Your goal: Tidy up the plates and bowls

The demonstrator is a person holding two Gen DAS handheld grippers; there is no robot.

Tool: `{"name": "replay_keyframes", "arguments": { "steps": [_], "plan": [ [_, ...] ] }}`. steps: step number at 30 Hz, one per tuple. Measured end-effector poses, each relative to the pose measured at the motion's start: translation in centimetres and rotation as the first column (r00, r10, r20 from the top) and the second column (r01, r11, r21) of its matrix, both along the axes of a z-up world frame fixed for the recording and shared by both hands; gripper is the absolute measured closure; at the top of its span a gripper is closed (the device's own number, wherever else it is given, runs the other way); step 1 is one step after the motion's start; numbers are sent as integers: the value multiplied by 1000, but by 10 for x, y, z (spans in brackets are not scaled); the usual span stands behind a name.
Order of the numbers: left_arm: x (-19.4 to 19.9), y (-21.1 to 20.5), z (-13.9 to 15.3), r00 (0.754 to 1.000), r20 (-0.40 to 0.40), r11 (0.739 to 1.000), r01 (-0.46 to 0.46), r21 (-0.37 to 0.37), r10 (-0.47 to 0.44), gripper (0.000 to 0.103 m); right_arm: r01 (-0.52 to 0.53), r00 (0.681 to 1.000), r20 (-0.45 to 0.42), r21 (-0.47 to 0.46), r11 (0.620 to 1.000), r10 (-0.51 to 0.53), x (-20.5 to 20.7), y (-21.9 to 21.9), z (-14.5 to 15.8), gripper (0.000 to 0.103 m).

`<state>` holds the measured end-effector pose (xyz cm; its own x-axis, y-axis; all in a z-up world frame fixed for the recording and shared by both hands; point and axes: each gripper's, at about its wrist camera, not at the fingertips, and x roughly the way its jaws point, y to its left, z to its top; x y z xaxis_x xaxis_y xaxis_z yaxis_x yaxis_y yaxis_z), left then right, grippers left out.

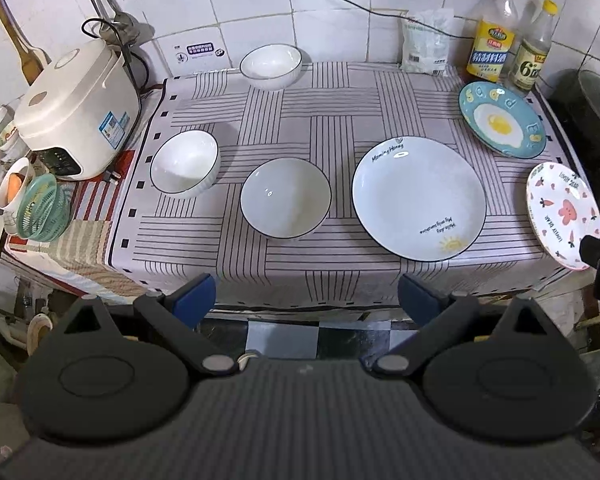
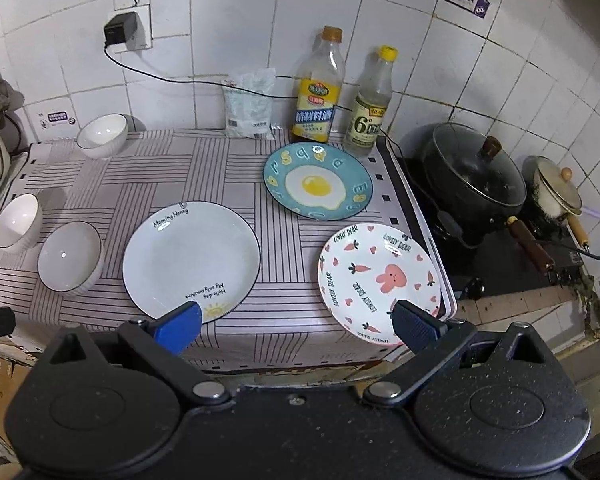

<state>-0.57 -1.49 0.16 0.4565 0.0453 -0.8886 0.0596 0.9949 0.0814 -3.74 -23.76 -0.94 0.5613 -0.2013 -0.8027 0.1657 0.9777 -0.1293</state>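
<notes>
Surface: striped tablecloth (image 1: 300, 128) over the counter; all dishes I list sit on it.
Left gripper (image 1: 306, 296): I hold it back off the front edge of the cloth, blue-padded fingers spread wide, nothing between them.
Right gripper (image 2: 296, 322): also held before the front edge, fingers wide apart and empty; its right fingertip overlaps the near rim of the bunny plate in view, contact I cannot tell.
Large white plate (image 1: 419, 198): front centre, flat, dark rim, sun drawing near its front edge.
Bunny plate (image 2: 379, 283): front right corner, just beside the large white plate, pink bunny and carrot print.
Egg plate (image 2: 318, 180): blue, fried-egg design, behind the bunny plate, close to the bottles.
Smooth bowl (image 1: 285, 203): upright, just left of the large white plate.
Ribbed bowl, front (image 1: 185, 161): upright, left of the smooth bowl, near the rice cooker.
Ribbed bowl, rear (image 1: 271, 66): upright, at the wall, well apart from the rest.
Bottles: oil bottle (image 2: 318, 88) and vinegar bottle (image 2: 372, 102), back right.
Neighbours: rice cooker (image 1: 76, 112) at left; lidded black pot (image 2: 474, 172) on the stove at right.
</notes>
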Motion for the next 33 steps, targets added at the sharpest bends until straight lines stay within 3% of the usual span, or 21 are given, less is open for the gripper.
{"name": "replay_keyframes", "arguments": {
  "steps": [16,33],
  "plan": [
    [0,-7,4,999,14,999,38,1,-38,7,-18,1000,25,-39,999,19,-2,4,2,0],
    [1,-4,2,998,47,999,49,-17,-49,7,-75,988,129,-35,997,79,-10,8,14,0]
  ]
}}
